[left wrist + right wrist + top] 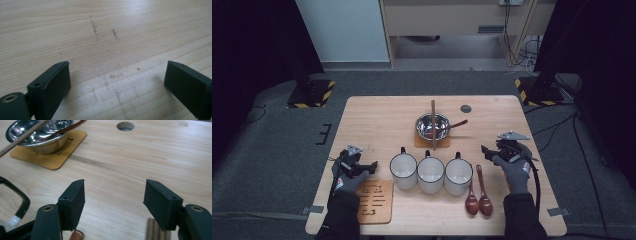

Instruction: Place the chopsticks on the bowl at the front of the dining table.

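My left gripper (372, 165) rests low over the wooden table (377, 120) at its left side, just above a slotted wooden coaster (375, 200). In the left gripper view its jaws (117, 67) stand open over bare wood. My right gripper (485, 150) is at the right, open, past the far ends of two brown spoons (478, 200). The right gripper view has its jaws (115, 187) apart with nothing between them; a spoon handle tip (76, 235) lies just below the left jaw. A steel bowl (432, 125) sits on a coaster (57, 157) farther off.
Three white mugs (431, 174) stand in a row at the table's middle; one black mug handle (20, 200) is close to my right gripper. Chopsticks (433, 107) lie across the bowl and a spoon (457, 124) leans in it. A round hole (466, 108) marks the far side.
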The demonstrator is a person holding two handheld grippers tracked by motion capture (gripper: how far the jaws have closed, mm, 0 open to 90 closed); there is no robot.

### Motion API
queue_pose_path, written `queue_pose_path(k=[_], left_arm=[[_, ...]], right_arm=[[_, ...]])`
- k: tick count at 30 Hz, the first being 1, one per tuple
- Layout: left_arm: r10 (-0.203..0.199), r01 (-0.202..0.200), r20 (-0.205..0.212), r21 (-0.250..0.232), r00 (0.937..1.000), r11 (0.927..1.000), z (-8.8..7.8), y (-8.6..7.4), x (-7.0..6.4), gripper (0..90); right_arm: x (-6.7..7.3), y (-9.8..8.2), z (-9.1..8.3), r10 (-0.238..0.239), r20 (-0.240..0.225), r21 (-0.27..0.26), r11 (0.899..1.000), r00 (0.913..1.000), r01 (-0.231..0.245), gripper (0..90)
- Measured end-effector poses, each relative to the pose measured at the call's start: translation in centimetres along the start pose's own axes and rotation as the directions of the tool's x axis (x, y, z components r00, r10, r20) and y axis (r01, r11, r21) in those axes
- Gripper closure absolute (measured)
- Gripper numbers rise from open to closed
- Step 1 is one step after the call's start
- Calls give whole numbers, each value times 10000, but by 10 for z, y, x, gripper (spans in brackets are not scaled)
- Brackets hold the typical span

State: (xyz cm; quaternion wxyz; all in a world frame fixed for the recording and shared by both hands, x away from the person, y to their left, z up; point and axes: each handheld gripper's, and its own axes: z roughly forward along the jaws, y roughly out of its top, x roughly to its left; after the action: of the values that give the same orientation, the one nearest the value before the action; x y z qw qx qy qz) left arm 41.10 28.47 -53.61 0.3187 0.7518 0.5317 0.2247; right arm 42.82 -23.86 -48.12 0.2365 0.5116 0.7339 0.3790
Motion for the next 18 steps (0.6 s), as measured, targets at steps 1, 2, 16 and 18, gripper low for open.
queue_pose_path(k=[1,2,16,18], left_arm=[[-13,13,-33,-50,10000,10000,-1,0,0,114],[-18,18,-43,-98,10000,9999,-2,-1,1,139],[-103,129,460,-574,9989,9983,-18,4,-5,403],[69,-38,393,-793,9992,9968,-23,7,-8,412]], right_arm=[[-1,-2,-2,23,38,-32,10000,10000,-23,331],[-3,-4,-4,-5,58,-44,10000,10000,5,331],[-31,-37,-24,325,474,-164,9994,9983,-317,325],[-34,-42,-26,404,433,-188,9990,9982,-396,323]])
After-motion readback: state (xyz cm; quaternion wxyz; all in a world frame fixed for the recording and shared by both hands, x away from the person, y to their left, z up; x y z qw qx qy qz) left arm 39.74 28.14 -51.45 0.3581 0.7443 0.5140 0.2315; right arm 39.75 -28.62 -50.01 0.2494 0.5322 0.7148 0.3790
